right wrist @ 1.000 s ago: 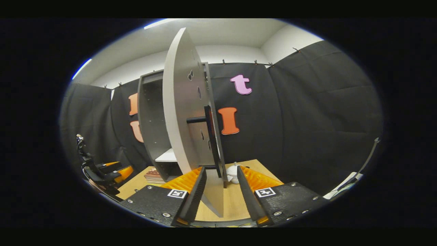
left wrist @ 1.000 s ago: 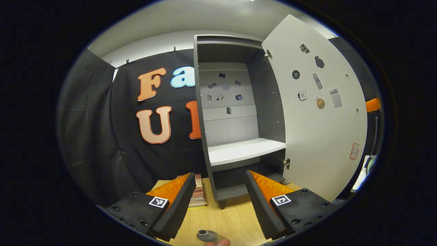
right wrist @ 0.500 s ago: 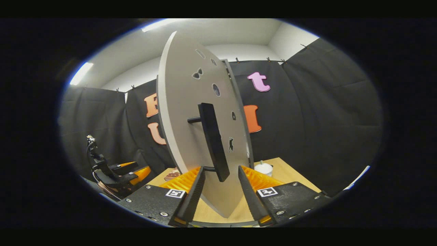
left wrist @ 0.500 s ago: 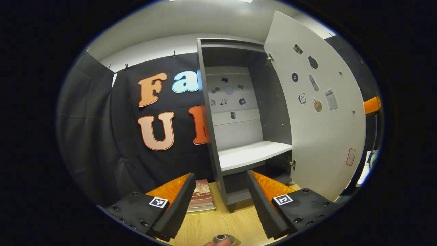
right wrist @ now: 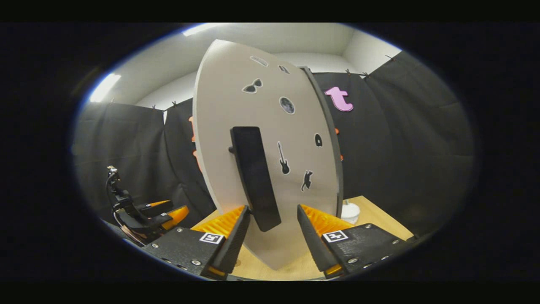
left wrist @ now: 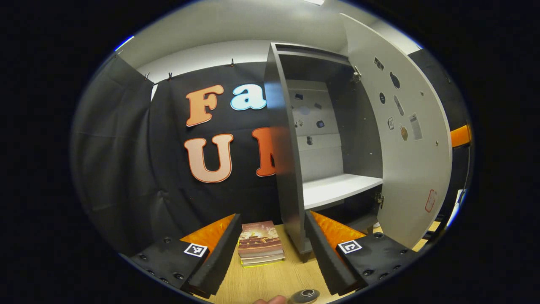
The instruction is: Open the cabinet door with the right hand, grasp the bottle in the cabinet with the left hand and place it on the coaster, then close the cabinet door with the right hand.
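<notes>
The grey cabinet (left wrist: 288, 177) stands open, and its white shelf (left wrist: 337, 190) is bare. Its door (left wrist: 415, 169) hangs out to the right with stickers on the inner face. My left gripper (left wrist: 272, 216) is open in front of the cabinet, with nothing between its fingers. At the bottom edge, below that gripper, sits the bottle's round dark top (left wrist: 304, 295) with a fingertip (left wrist: 270, 300) beside it. In the right gripper view the door's outer face (right wrist: 261, 93) fills the middle. My right gripper (right wrist: 272, 208) is open, its fingers either side of the black handle's (right wrist: 252, 169) lower end.
A stack of books (left wrist: 259, 244) lies on the wooden table (left wrist: 270, 278) left of the cabinet foot. A white lidded cup (right wrist: 349, 211) stands on the table behind the door. The left gripper (right wrist: 145, 215) shows far left in the right gripper view.
The door's outer face has turned from edge-on toward the right gripper, and the handle now sits between its fingers. The left gripper has shifted left, bringing the books into view.
</notes>
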